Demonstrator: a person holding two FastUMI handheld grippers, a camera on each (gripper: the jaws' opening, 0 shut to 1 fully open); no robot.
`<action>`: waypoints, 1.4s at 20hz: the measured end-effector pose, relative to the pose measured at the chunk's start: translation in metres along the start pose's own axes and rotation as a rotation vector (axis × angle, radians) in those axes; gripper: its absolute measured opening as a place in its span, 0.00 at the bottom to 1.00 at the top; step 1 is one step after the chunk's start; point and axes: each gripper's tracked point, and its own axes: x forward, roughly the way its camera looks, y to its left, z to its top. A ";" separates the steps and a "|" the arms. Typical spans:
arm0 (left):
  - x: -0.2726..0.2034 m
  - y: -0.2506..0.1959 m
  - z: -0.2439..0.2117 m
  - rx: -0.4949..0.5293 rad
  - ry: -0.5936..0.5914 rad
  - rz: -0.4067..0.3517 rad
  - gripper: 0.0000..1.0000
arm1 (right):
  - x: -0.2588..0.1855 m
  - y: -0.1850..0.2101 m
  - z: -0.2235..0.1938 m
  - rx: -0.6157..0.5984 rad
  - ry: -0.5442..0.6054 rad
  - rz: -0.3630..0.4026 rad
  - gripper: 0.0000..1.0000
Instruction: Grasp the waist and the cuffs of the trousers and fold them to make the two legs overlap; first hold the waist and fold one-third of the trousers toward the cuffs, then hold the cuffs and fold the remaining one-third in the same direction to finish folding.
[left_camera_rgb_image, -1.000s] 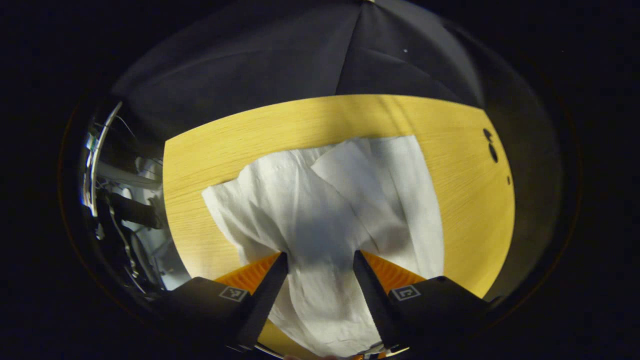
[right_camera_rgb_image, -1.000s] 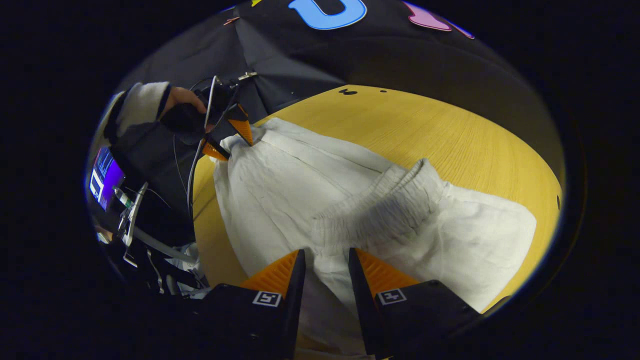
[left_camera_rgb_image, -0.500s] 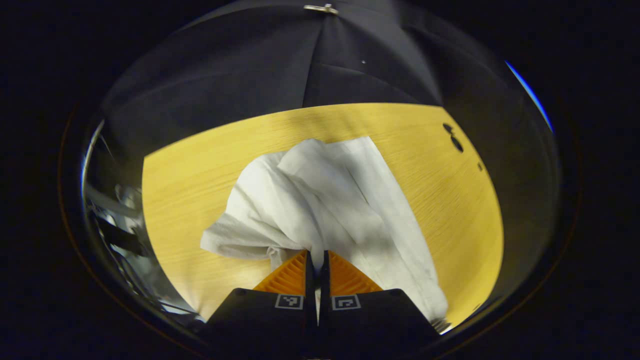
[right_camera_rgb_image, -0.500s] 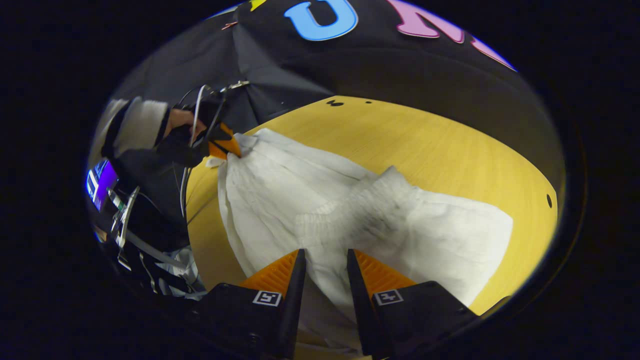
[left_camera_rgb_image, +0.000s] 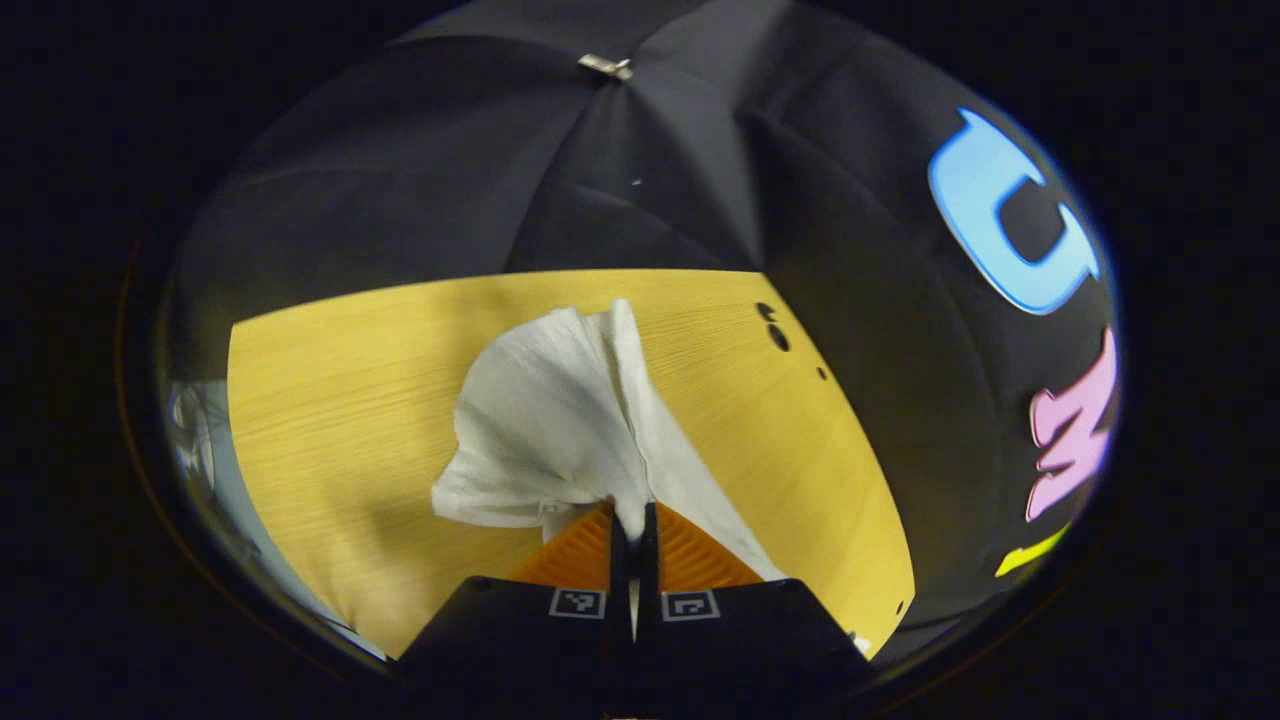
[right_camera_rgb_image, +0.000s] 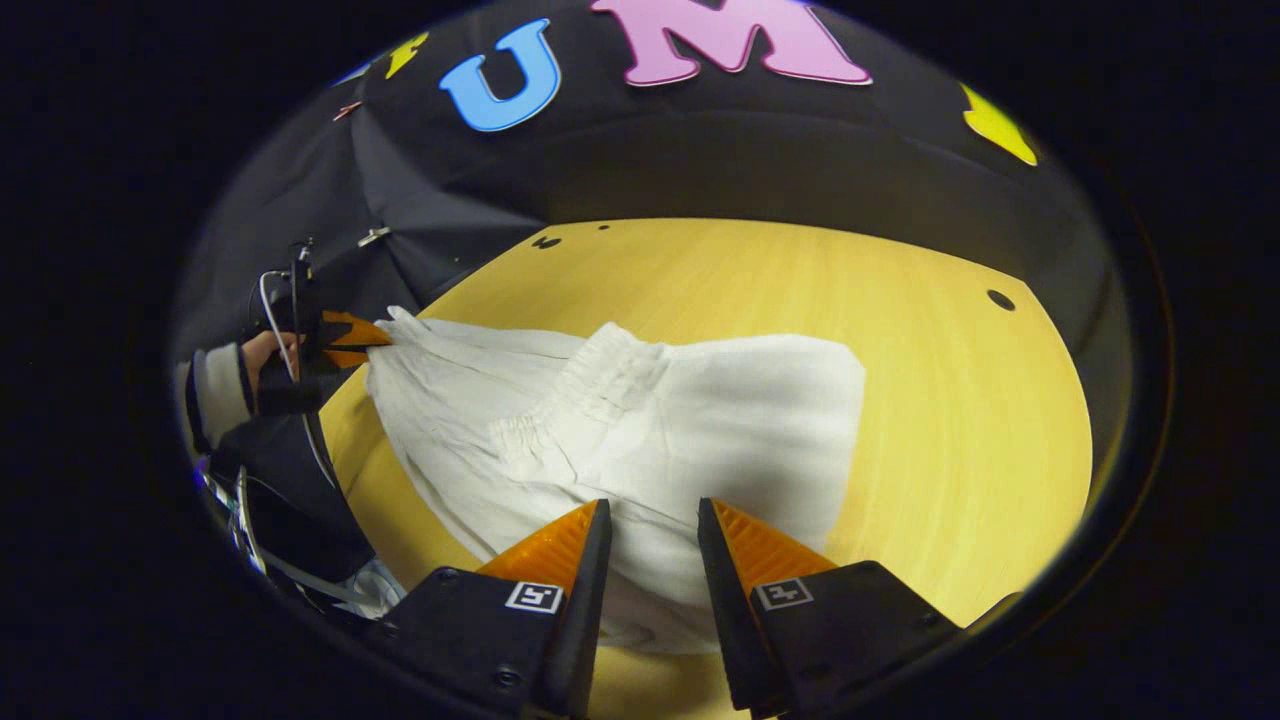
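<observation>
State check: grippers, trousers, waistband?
left gripper: shut on trousers, cloth pinched and bunched up off the table.
right gripper: fingers apart, trousers between them, not clamped.
trousers: lying partly folded on table.
waistband: gathered, lying across the trousers' middle.

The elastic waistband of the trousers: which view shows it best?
The right gripper view: the gathered waistband lies across the white trousers on the table. The left gripper view gives just bunched cloth pinched between its fingers.
</observation>
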 end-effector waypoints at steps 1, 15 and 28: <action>-0.003 -0.012 0.000 0.062 -0.026 -0.034 0.06 | -0.005 -0.004 -0.001 0.017 -0.007 -0.014 0.54; -0.085 -0.185 -0.125 0.915 -0.121 -0.492 0.06 | -0.065 -0.062 -0.012 0.096 -0.084 -0.186 0.54; -0.075 -0.174 -0.307 1.548 -0.004 -0.529 0.06 | -0.102 -0.123 -0.031 0.225 -0.111 -0.304 0.54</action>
